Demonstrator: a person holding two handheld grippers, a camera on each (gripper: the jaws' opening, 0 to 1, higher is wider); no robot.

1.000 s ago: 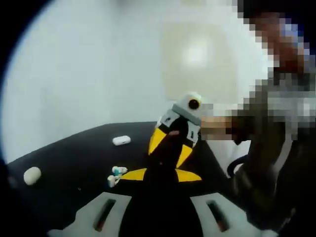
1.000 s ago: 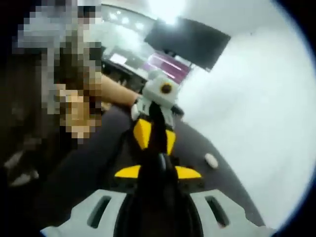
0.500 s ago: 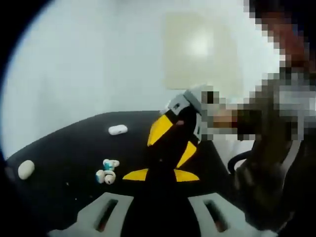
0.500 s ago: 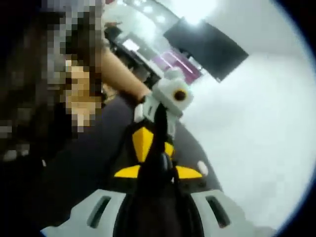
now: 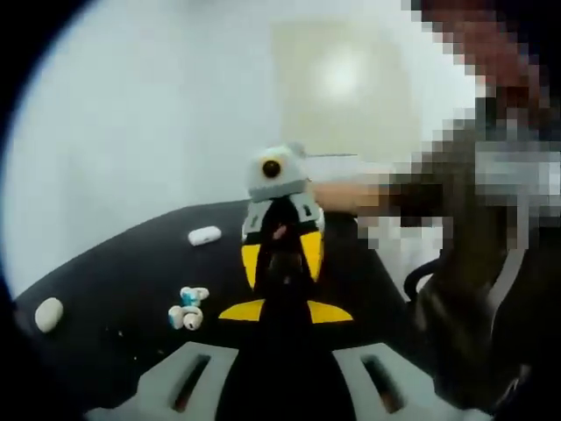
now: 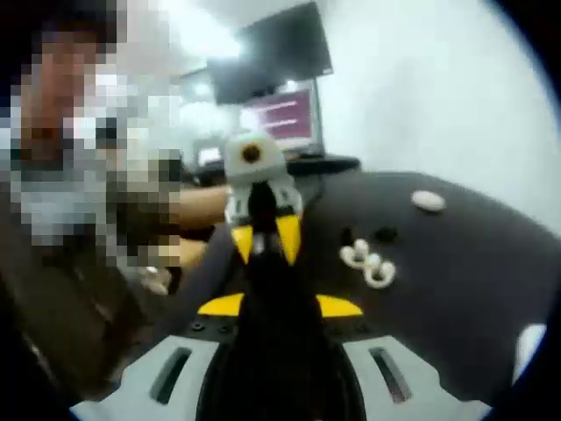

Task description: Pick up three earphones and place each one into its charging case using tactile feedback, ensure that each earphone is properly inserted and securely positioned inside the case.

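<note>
Left gripper view: the left tool [image 5: 282, 289] rose from the bottom of the view with its black jaws pressed together, closed on nothing visible. Facing it just beyond the tips was the right tool [image 5: 280, 254], also closed, yellow-sided with a grey head, a person's hand [image 5: 351, 197] behind it. On the dark surface [image 5: 114, 289] beside the jaws lay a small cluster of earphones [image 5: 186, 307], white with blue-green parts, loose and outside any case. A white oval case [image 5: 48, 314] sat near the surface's near edge; a second white case [image 5: 204, 235] lay farther back toward the far edge, well apart from the cluster. Right gripper view: the right tool [image 6: 263, 289] was closed and empty, the left tool [image 6: 259, 230] opposite. The earphones [image 6: 368, 263] lay mid-surface, a case [image 6: 428, 201] beyond. A monitor [image 6: 276, 110] stood behind the far edge.
</note>
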